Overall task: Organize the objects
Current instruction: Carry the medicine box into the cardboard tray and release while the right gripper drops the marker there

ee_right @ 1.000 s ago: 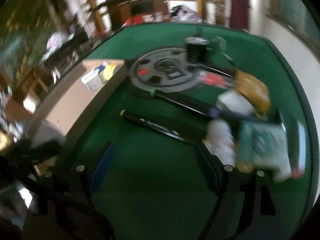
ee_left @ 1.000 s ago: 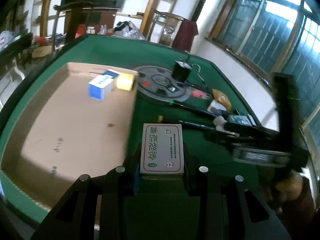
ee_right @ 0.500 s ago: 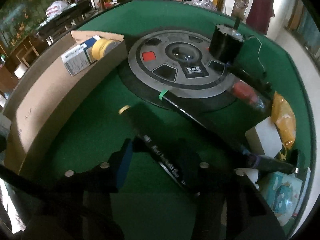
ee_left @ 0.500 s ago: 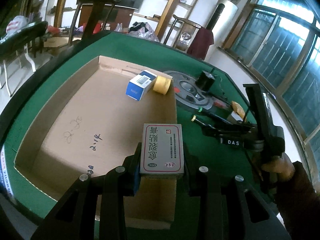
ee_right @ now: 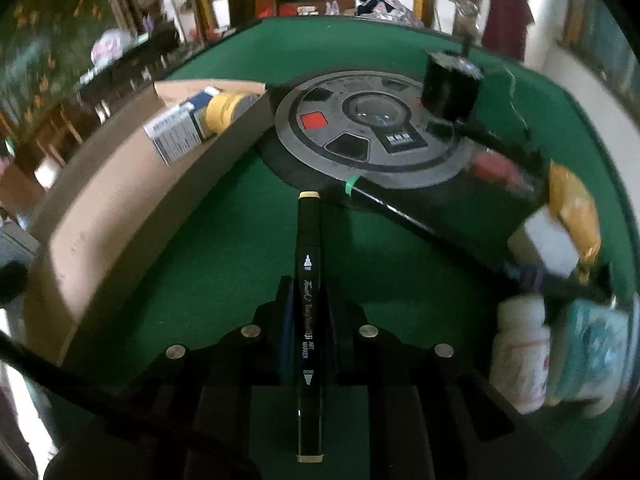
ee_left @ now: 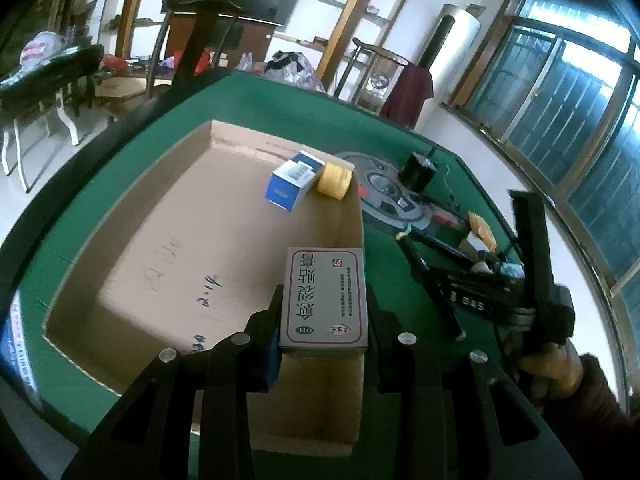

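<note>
My left gripper (ee_left: 324, 308) is shut on a small grey medicine box (ee_left: 324, 292) with a red border. It holds the box above the right wall of the open cardboard box (ee_left: 192, 240). A blue-and-white carton (ee_left: 290, 184) and a yellow tape roll (ee_left: 334, 180) lie in that box's far corner. My right gripper (ee_right: 309, 304) is shut on a black art marker (ee_right: 309, 248), which lies lengthwise between the fingers just over the green felt. In the left wrist view the right gripper (ee_left: 444, 292) shows beside the cardboard box, with a hand behind it.
A round grey centre plate (ee_right: 372, 128) with a black cylinder (ee_right: 450, 84) on it lies beyond the marker. A second black pen (ee_right: 400, 208), a white block (ee_right: 546, 246), a yellow packet (ee_right: 574, 204), a white bottle (ee_right: 520, 356) and a teal pack (ee_right: 592, 348) crowd the right side.
My right gripper came down around the marker and closed on it; the marker now lies straight between the fingers. My left gripper carried the grey box leftwards over the cardboard box's wall.
</note>
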Demonstrator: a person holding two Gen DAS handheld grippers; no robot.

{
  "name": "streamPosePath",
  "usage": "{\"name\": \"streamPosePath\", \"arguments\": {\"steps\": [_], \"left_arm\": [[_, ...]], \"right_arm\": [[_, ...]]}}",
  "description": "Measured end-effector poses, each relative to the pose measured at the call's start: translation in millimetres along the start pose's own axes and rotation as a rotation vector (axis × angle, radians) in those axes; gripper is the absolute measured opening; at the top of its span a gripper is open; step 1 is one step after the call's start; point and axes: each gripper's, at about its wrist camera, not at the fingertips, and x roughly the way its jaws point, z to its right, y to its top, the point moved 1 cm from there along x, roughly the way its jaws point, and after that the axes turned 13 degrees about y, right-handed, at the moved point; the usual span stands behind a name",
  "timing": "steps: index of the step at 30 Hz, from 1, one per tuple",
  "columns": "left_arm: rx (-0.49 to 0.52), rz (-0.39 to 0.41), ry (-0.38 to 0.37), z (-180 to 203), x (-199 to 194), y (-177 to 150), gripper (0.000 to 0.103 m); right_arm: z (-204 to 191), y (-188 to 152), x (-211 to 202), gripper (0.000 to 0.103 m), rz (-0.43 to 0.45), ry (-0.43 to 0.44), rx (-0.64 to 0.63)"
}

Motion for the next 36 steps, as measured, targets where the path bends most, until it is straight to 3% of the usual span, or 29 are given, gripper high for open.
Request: {"name": "streamPosePath", "arguments": {"steps": [6,12,17,22,29,36], "left_arm": [[-0.005,0.012,0.010,-11,-9,20,0.029],[0.044,0.038,0.087,-21,3,61,0.029],[0.014,-0.028,0.086,-34,51,97,0.029],[-0.023,-0.068,0.103,-48,97,118,0.029],[-0.102,-0.145,0.089,-74,140,123,0.029],[-0.111,-0.133,0.062,-78,151,125,0.029]], "right_arm": [[6,1,-30,0.012,0.076,0.166,0.132],[-6,21,-49,0.012,0.126,0.346,0.224],[-31,50,-25,0.012,0.111,0.452,0.283],[-55,84,25,0.013,0.074,0.555,0.386],[-77,119,84,0.013,0.045,0.557,0.457],[-78,127,113,0.013,0.031,0.456,0.459]]}}
